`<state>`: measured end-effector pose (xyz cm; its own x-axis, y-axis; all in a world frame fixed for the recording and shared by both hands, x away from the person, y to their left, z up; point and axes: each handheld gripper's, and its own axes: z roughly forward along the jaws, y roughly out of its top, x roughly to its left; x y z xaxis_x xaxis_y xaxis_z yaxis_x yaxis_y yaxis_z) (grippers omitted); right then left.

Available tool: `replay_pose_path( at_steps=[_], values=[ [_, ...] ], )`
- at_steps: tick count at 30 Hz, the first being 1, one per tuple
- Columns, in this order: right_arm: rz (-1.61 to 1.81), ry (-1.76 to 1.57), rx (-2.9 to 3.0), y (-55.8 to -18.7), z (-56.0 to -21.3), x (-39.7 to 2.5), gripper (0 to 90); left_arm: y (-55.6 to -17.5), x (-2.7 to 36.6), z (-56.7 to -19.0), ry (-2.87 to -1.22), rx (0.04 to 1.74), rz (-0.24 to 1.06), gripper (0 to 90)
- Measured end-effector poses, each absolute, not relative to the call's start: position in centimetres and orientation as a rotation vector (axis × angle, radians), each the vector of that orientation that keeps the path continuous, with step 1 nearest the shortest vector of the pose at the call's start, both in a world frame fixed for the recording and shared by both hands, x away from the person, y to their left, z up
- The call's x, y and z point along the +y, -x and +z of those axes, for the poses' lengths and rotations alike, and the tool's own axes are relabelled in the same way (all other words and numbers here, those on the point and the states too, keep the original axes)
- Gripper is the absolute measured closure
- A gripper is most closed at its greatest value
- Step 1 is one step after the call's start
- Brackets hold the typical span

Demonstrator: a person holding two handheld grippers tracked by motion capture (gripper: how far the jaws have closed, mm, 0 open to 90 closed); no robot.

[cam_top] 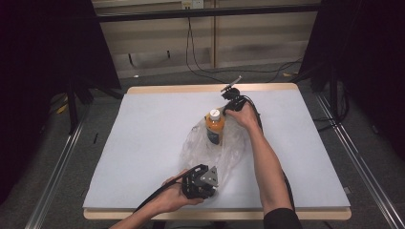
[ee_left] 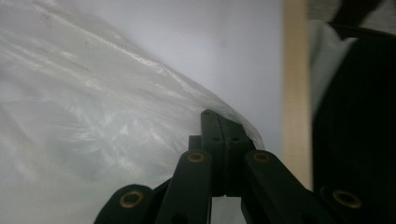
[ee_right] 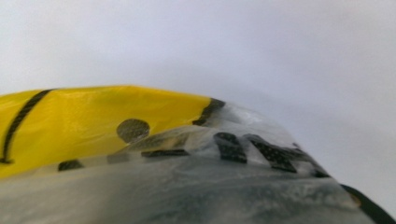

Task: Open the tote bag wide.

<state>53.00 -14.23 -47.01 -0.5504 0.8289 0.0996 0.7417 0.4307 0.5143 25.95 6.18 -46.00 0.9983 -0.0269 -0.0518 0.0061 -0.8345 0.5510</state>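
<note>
A clear plastic bag (cam_top: pixel 224 152) is seen lying on the white-covered table (cam_top: pixel 143 138), right of centre, running from mid-table toward the near edge. An orange drink bottle (cam_top: pixel 215 126) with a white cap and a dark label is lodged in the bag's far end, its cap pointing toward the far edge. The left gripper (cam_top: pixel 210 183), held in the left hand (cam_top: pixel 174 195) near the near edge, is applied to the bag's near end; in the left gripper view its jaws are shown pressed together, with the bag's crinkled film (ee_left: pixel 93 116) pinched between their tips beside the table's wooden edge strip (ee_left: pixel 295 93). The right gripper (cam_top: pixel 228 104), held in the right hand (cam_top: pixel 244 114), is placed just beyond the bottle's cap, toward the far edge. In the right gripper view a yellow printed surface (ee_right: pixel 93 116) is seen close up behind blurred film (ee_right: pixel 210 186); whether these jaws are spread or closed cannot be told.
</note>
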Motion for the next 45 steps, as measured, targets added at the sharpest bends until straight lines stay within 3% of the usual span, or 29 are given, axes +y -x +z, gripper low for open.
replay_pose_path(
  at_steps=[8,16,27,38,45],
  values=[
    [0.79,-1.365,2.496,-53.0,-47.0,-14.3,90.0,-27.0,7.1,-45.7,-2.517,0.05,-0.121,90.0],
    [1.076,-1.178,2.551,-50.2,-44.1,-14.5,90.0,-30.0,8.3,-43.1,-2.366,0.181,-0.066,90.0],
    [1.191,-1.035,2.587,-47.4,-41.3,-15.9,90.0,-33.4,8.3,-42.4,-2.339,0.265,-0.027,90.0],
    [1.226,-0.959,2.612,-44.1,-42.2,-15.1,90.0,-34.9,8.2,-40.8,-2.356,0.284,0.039,90.0],
    [1.179,-0.99,2.643,-42.9,-44.6,-15.5,90.0,-37.5,7.4,-44.1,-2.45,0.4,0.056,90.0]
  ],
)
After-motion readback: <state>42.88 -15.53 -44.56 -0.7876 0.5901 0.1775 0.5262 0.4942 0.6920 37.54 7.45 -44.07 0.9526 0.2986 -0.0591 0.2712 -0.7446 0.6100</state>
